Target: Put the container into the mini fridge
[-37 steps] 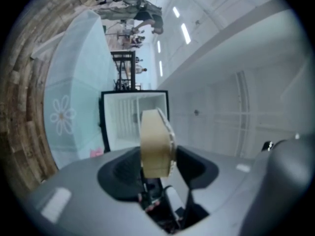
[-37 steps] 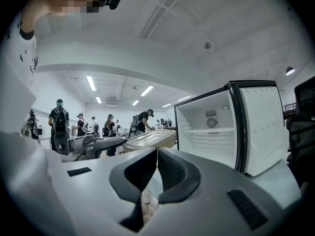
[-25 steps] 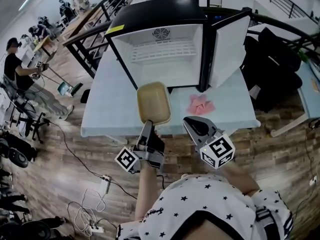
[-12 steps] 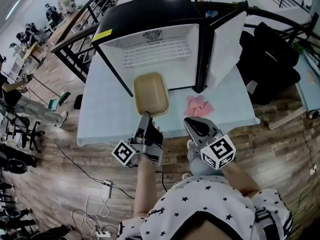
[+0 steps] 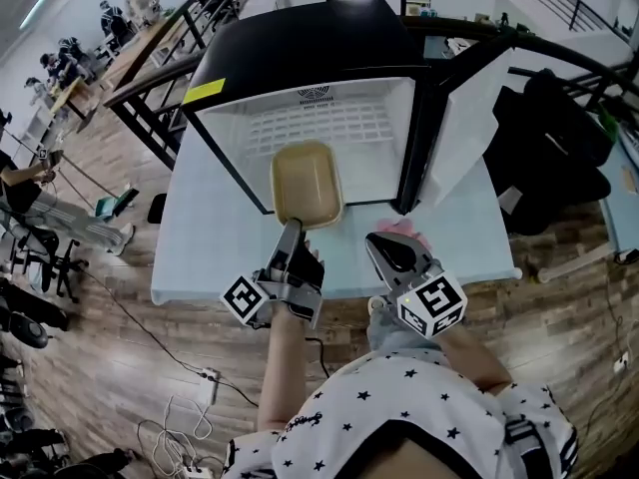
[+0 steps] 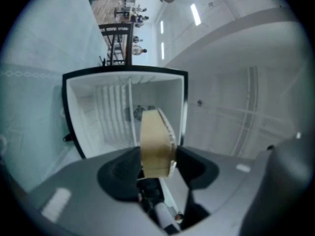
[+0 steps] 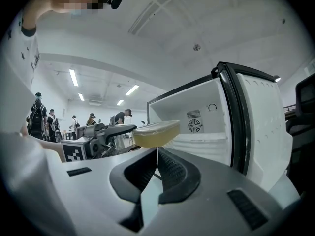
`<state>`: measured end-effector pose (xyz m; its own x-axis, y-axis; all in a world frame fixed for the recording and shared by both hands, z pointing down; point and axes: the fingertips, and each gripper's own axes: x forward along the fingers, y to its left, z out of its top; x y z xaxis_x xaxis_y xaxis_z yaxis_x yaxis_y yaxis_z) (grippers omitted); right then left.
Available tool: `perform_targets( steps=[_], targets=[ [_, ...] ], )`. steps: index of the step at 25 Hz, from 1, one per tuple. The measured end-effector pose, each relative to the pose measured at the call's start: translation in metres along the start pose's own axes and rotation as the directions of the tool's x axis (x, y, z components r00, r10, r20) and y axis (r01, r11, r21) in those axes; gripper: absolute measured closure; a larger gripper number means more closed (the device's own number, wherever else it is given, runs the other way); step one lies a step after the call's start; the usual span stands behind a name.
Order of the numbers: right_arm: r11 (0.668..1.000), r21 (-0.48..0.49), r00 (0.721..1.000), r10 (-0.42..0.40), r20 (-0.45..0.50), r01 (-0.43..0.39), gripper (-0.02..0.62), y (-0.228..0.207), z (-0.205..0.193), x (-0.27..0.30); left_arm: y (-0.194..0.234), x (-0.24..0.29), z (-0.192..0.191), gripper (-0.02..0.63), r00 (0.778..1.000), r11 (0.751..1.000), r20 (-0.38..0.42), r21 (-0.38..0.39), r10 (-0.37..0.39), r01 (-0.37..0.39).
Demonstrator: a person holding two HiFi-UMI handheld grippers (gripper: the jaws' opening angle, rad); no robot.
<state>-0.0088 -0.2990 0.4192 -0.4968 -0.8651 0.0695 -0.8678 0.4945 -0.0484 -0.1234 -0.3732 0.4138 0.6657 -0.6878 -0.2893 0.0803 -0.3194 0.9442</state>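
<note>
A shallow tan container (image 5: 308, 183) hangs level in front of the open mouth of the mini fridge (image 5: 300, 58), its far end at the threshold. My left gripper (image 5: 293, 228) is shut on the container's near rim. From the left gripper view the container (image 6: 156, 136) stands edge-on between the jaws, the white fridge interior (image 6: 113, 117) behind it. My right gripper (image 5: 385, 249) hovers to the right over the table edge, shut and empty; in its own view the jaws (image 7: 156, 156) meet, and the container (image 7: 156, 133) shows before the fridge (image 7: 202, 127).
The fridge door (image 5: 464, 128) stands swung open on the right. A pink cloth (image 5: 419, 233) lies on the pale table (image 5: 215, 228), partly behind my right gripper. Black bags (image 5: 549, 158) sit to the right, a railing and people far left, cables on the floor.
My left gripper has carried the container forward from mid-table to the fridge's mouth. The right gripper stays beside it, still shut.
</note>
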Motion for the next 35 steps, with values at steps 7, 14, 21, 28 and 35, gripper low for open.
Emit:
perform_targets(
  steps=[7, 14, 21, 28, 35],
  targets=[
    [1.000, -0.003, 1.000, 0.012, -0.001, -0.012, 0.574, -0.033, 0.010, 0.022, 0.018, 0.031, 0.013, 0.379, 1.000, 0.999, 0.019, -0.021, 0.024, -0.024],
    [0.999, 0.001, 0.999, 0.033, -0.005, -0.033, 0.574, -0.058, 0.013, 0.043, 0.032, 0.058, 0.023, 0.379, 0.999, 0.999, 0.032, -0.032, 0.044, -0.043],
    [0.999, 0.008, 0.999, 0.038, -0.006, -0.038, 0.574, -0.082, 0.015, 0.057, 0.045, 0.087, 0.032, 0.377, 0.997, 0.997, 0.038, -0.047, 0.061, -0.059],
    [0.999, 0.011, 0.999, 0.049, -0.002, -0.049, 0.574, -0.099, 0.017, 0.069, 0.053, 0.114, 0.039, 0.377, 0.996, 0.996, 0.046, -0.055, 0.077, -0.075],
    [0.998, 0.015, 0.998, 0.062, -0.003, -0.062, 0.574, -0.113, 0.017, 0.082, 0.061, 0.139, 0.051, 0.377, 0.993, 0.994, 0.061, -0.052, 0.096, -0.093]
  ],
)
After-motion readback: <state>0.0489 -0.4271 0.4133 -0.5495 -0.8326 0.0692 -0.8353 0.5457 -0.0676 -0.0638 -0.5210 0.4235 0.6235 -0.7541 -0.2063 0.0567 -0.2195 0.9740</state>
